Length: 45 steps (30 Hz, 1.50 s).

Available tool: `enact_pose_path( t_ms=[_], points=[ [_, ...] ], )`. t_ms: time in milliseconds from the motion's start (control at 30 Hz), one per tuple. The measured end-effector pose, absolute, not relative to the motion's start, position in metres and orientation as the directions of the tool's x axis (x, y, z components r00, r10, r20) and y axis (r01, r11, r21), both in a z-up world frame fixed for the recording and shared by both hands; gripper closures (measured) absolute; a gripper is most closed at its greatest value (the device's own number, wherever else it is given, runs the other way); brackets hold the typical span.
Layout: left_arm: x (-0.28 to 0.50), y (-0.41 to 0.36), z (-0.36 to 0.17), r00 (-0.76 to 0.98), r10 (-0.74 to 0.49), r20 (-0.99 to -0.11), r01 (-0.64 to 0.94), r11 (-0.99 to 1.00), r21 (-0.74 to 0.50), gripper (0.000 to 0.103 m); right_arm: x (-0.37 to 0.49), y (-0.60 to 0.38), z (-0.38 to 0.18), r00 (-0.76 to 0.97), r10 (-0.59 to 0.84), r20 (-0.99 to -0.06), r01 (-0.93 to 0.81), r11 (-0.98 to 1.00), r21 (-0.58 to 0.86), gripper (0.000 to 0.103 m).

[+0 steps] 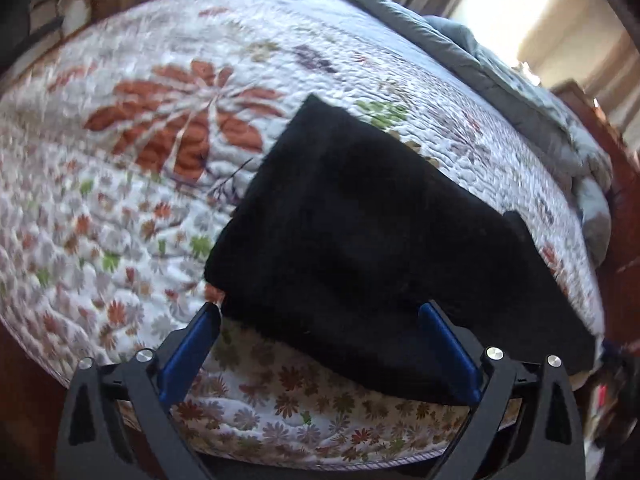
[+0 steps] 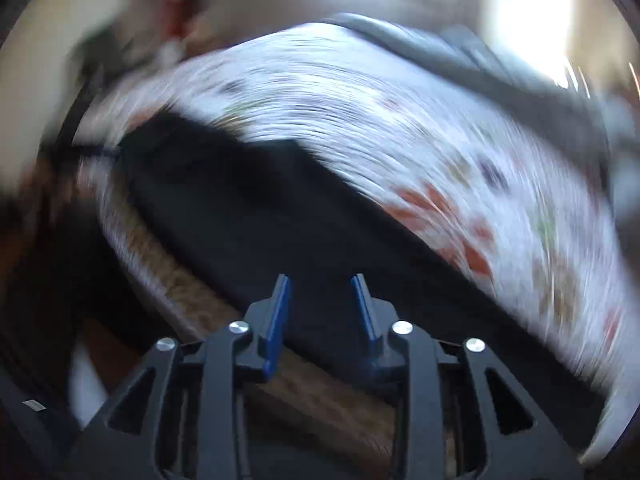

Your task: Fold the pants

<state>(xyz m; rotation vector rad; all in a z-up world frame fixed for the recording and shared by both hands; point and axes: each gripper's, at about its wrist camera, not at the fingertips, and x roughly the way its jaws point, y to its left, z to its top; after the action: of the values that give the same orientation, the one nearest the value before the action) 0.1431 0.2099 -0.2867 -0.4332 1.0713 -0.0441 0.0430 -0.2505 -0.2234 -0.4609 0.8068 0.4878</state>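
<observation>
Black pants [image 1: 360,232]: folded to a compact rectangle at the near edge of the bed's floral quilt [image 1: 140,120], folding apparently finished; left tongs [image 1: 320,312] spread wide, empty, right tongs [image 2: 320,280] partly open, gripping nothing, above the pants.

A bed [image 1: 120,208] fills most of the left-wrist frame, covered by a white quilt [image 1: 168,60] with orange and green flowers. Black folded pants [image 1: 360,232] lie flat at centre-right, and a rumpled grey blanket [image 1: 500,80] lies along the upper right edge.
</observation>
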Motion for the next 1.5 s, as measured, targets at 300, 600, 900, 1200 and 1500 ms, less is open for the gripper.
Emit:
enact_pose_path(
  t_ms=[300, 600, 900, 1200, 1500],
  points=[
    [0.124, 0.219, -0.275, 0.586, -0.21, -0.783, -0.194, 0.901, -0.387, 0.004, -0.015, -0.061, -0.301, 0.757, 0.194, -0.624, -0.648, 0.346, -0.679, 0.081],
    [0.139, 0.223, -0.285, 0.537, -0.275, -0.797, -0.19, 0.882, -0.432, 0.004, 0.022, -0.04, -0.335, 0.742, 0.102, -0.663, -0.658, 0.3, -0.691, 0.082],
    [0.14, 0.228, -0.29, 0.53, -0.301, -0.793, -0.198, 0.865, -0.461, 0.004, 0.01, -0.043, -0.328, 0.721, 0.13, -0.68, -0.687, 0.26, -0.678, 0.098],
    [0.127, 0.236, -0.277, 0.589, -0.223, -0.777, -0.25, 0.864, -0.438, 0.01, 0.024, -0.052, -0.313, 0.659, 0.168, -0.733, -0.731, 0.369, -0.573, 0.071],
    [0.152, 0.186, -0.225, 0.689, -0.218, -0.692, -0.039, 0.941, -0.335, 0.009, 0.102, -0.244, -0.268, 0.453, 0.195, -0.87, -0.291, 0.955, 0.062, 0.069]
  ],
)
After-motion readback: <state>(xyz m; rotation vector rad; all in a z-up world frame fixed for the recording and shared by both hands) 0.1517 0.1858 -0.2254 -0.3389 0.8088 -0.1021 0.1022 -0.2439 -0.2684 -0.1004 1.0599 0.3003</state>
